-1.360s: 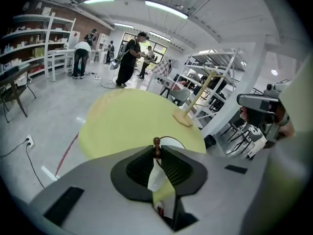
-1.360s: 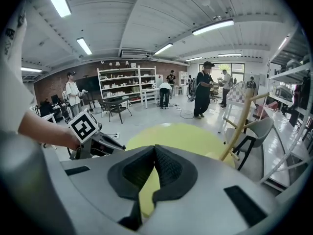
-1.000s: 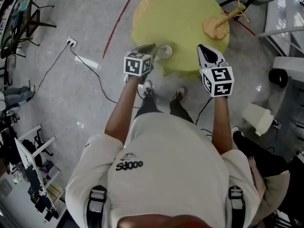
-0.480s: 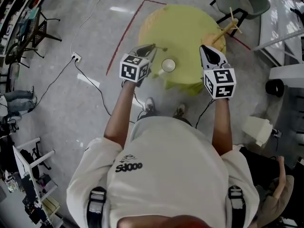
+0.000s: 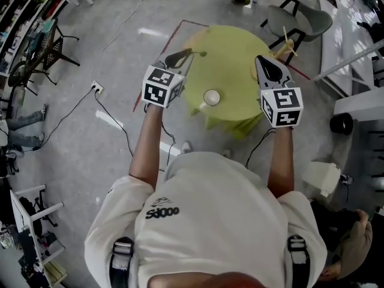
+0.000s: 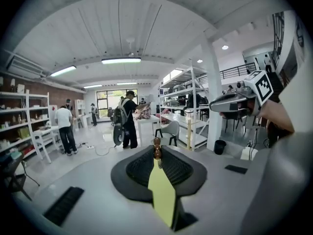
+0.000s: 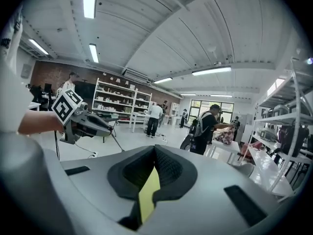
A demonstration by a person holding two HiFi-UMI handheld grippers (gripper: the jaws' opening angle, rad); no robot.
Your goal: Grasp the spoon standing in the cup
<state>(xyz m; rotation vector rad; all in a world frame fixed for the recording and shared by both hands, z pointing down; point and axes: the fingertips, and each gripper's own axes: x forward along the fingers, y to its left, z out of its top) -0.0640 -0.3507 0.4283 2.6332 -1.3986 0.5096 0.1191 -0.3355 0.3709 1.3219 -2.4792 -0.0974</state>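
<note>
While the left tongs (image 6: 155, 155) pinch the spoon (image 5: 198, 53) at their tips, the right tongs (image 7: 154, 152) sit pressed together.

We are looking down on glossy grey floor (image 5: 108, 161), red tape line (image 5: 172, 39) running past round yellow table (image 5: 231, 47), grey chair (image 5: 303, 20) standing behind. Strip lights (image 6: 121, 60) glowing on white ribbed ceiling (image 6: 146, 23); shelving racks (image 7: 117, 102) lining brick wall (image 7: 46, 75); daylight coming through far window (image 6: 108, 98).
</note>
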